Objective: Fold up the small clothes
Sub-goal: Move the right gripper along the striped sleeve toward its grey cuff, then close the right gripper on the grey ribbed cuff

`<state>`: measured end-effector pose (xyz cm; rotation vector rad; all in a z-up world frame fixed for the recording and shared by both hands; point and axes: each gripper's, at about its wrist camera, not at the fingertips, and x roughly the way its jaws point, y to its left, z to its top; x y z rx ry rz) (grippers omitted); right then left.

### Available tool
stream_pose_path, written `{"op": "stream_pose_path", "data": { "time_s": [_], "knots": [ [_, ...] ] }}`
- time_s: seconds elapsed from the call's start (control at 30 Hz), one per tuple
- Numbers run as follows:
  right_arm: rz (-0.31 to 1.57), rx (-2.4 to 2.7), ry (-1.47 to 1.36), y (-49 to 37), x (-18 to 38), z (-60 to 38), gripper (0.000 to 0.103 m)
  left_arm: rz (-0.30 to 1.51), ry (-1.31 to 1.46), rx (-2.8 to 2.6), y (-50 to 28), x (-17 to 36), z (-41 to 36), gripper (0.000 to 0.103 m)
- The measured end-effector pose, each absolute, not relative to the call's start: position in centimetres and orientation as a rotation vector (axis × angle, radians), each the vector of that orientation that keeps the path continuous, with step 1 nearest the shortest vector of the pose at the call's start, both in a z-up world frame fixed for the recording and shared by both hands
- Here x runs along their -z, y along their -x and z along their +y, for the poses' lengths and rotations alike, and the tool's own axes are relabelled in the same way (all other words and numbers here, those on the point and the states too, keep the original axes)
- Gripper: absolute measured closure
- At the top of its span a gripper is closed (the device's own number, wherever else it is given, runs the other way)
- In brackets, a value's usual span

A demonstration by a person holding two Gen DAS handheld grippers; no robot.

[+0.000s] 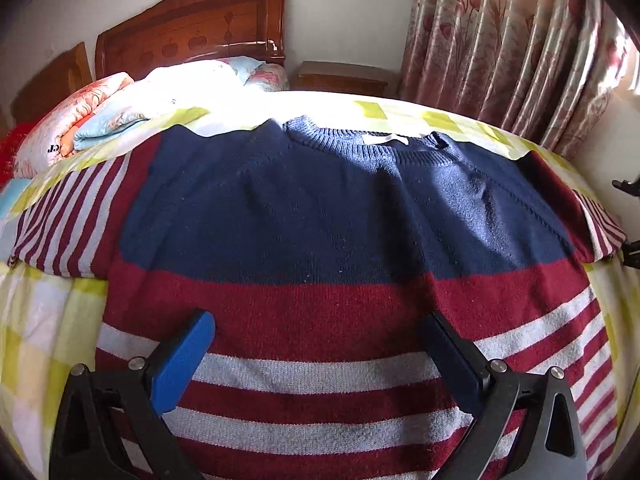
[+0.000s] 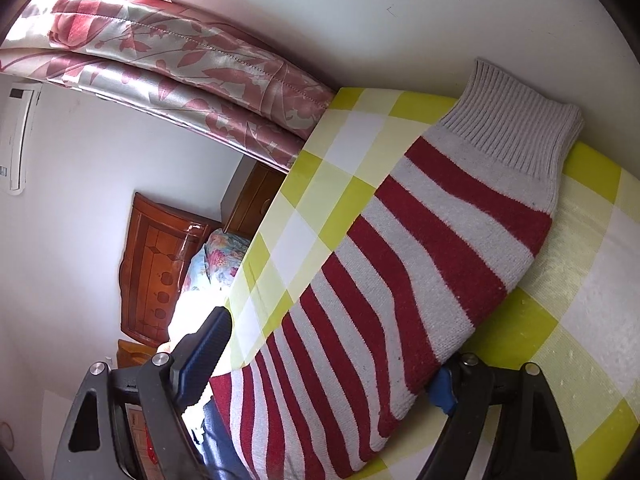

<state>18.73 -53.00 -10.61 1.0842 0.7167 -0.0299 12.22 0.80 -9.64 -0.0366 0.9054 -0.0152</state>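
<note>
**Sweater spread flat, no fold made yet**

The sweater (image 1: pixel 320 216) is lying face up on the checked sheet (image 1: pixel 44 320), collar toward the headboard (image 1: pixel 192 24), and serves as the reference here. To its left, one striped sleeve is stretching out flat, with folded quilts (image 1: pixel 100 120) lying beyond that sleeve near the headboard. Over the sweater's striped lower body the left gripper (image 1: pixel 316 344) is hovering with jaws spread wide and nothing between them; whether the tips are touching the knit cannot be told. On the sweater's right, the other sleeve (image 2: pixel 400 280) is running out straight to its grey ribbed cuff (image 2: pixel 516 120). The right gripper (image 2: pixel 328 356) is straddling this sleeve near the shoulder, jaws spread, pads not pressing it. A curtain (image 1: pixel 520 52) is hanging beyond that side.

Assessment: laying out appears complete; both sleeves and the body are remaining to be folded. The first sleeve fold looks imminent.
</note>
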Motion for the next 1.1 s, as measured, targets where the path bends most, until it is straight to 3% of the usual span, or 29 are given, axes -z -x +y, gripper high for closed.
{"op": "stream_pose_path", "data": {
  "time_s": [0.47, 0.57, 0.63, 0.73, 1.1],
  "knots": [
    [0.666, 0.015, -1.251, -18.6, 11.3, -55.2, 0.019, 0.876, 0.123, 0.001, -11.9, 9.7, 1.8, 0.0],
    [0.699, 0.025, -1.251, -18.9, 11.8, -55.7, 0.035, 0.872, 0.132, -0.006, -11.8, 9.5, 2.0, 0.0],
    [0.732, 0.016, -1.263, -18.9, 12.8, -55.8, 0.068, 0.874, 0.129, -0.012, -11.7, 9.5, 2.1, 0.0],
    [0.734, 0.028, -1.266, -18.4, 14.2, -56.1, 0.1, 0.877, 0.121, -0.017, -11.7, 9.5, 2.0, 0.0],
    [0.681, -0.004, -1.235, -18.0, 14.2, -56.0, 0.102, 0.889, 0.092, -0.029, -12.0, 9.7, 1.7, 0.0]
  ]
}}
